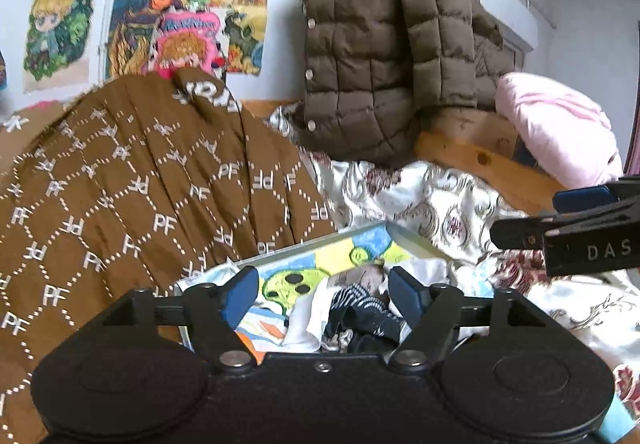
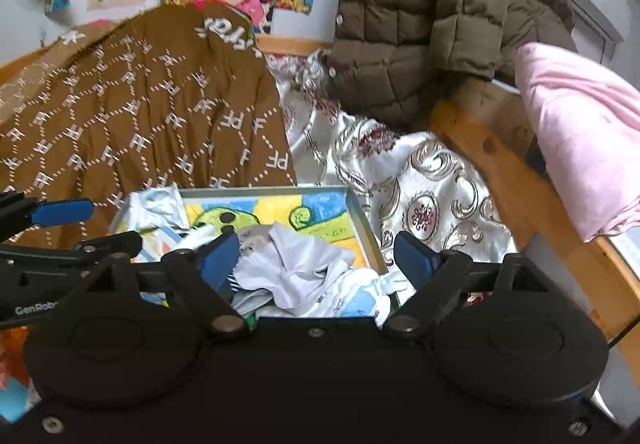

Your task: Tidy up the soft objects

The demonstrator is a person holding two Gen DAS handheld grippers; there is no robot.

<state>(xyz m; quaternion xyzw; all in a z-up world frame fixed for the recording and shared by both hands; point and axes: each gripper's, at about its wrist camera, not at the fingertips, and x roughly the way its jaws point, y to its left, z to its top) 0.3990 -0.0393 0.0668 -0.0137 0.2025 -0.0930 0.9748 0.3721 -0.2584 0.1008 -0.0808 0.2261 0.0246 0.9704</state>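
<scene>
Left tool (image 1: 322, 294) over half-hidden striped sock (image 1: 366, 310).

Crumpled white garment (image 2: 296, 272) and dark striped socks (image 1: 368, 314) are lying heaped in a shallow cartoon-printed tray (image 2: 362, 220) resting on the bed.

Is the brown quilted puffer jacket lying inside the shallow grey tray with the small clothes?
No, the brown quilted puffer jacket hangs over the wooden bed frame, well behind the shallow grey tray.

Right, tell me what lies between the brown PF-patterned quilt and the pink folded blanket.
In both views: the silvery floral satin sheet, and behind it the olive puffer jacket hanging over the wooden bed rail.
</scene>
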